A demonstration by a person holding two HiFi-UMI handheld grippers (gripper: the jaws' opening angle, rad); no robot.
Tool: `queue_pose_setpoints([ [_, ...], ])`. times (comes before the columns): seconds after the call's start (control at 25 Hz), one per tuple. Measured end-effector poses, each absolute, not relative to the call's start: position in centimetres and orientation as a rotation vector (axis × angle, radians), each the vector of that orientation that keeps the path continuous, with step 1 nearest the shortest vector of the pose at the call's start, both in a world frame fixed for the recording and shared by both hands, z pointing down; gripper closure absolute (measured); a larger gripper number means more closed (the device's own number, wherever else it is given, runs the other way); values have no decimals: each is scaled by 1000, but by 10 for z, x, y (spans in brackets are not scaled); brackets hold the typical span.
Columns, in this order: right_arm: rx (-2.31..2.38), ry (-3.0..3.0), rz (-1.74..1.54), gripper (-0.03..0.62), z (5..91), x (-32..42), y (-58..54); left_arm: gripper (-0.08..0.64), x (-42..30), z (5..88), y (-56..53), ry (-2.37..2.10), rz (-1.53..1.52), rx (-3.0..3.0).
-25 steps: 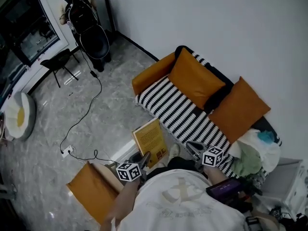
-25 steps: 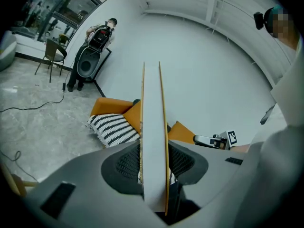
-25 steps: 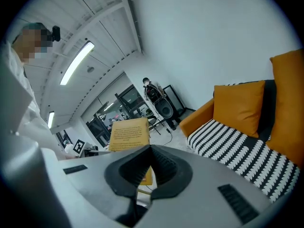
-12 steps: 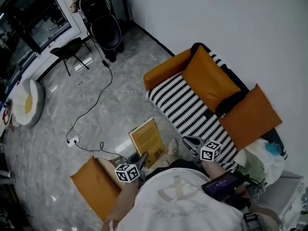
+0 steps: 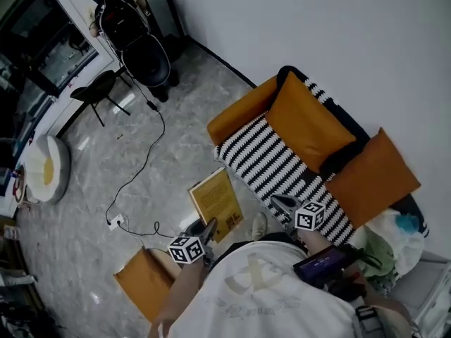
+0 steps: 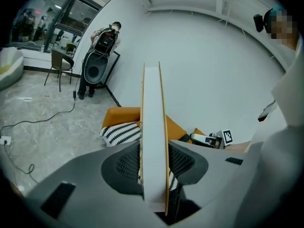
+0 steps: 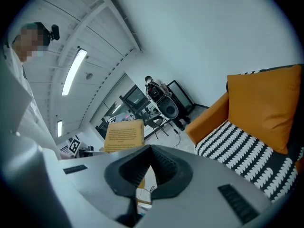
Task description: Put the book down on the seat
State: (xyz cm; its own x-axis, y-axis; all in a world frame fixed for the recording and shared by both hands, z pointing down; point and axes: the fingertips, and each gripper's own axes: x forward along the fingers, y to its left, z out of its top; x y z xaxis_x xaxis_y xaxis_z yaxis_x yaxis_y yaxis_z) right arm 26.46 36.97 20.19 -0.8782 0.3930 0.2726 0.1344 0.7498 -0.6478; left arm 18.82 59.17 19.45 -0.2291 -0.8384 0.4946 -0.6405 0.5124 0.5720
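My left gripper [image 5: 206, 229] is shut on a yellow-covered book [image 5: 217, 201] and holds it upright over the floor, just left of the sofa's front edge. In the left gripper view the book [image 6: 153, 141] stands edge-on between the jaws, its white pages facing me. The sofa's black-and-white striped seat [image 5: 268, 162] lies ahead and to the right. My right gripper [image 5: 277, 203] hangs at the seat's front edge, its jaw tips meeting [image 7: 151, 148] with nothing in them. The book [image 7: 124, 135] shows to its left.
Two orange cushions [image 5: 310, 127] [image 5: 370, 178] lean on the sofa back. A pile of clothes [image 5: 384, 241] fills its right end. On the floor are a cable [image 5: 144, 160], a power strip [image 5: 116, 222], an orange pad [image 5: 144, 282] and a shoe [image 5: 259, 225]. A black chair [image 5: 99, 94] stands far left.
Both grippers have travelled across the room alongside the sofa as the head view swung. The book stays clamped in the left gripper. The right jaws look the same.
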Motion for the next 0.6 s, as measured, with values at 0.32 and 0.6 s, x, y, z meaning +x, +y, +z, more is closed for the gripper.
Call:
queue_pose_setpoints([
  [0.32, -457, -2536, 920, 577, 206, 226, 337, 407, 155, 199, 557, -1944, -295, 1131],
  [0.6, -459, -2496, 915, 577, 217, 218, 323, 407, 134, 206, 532, -1930, -312, 1098],
])
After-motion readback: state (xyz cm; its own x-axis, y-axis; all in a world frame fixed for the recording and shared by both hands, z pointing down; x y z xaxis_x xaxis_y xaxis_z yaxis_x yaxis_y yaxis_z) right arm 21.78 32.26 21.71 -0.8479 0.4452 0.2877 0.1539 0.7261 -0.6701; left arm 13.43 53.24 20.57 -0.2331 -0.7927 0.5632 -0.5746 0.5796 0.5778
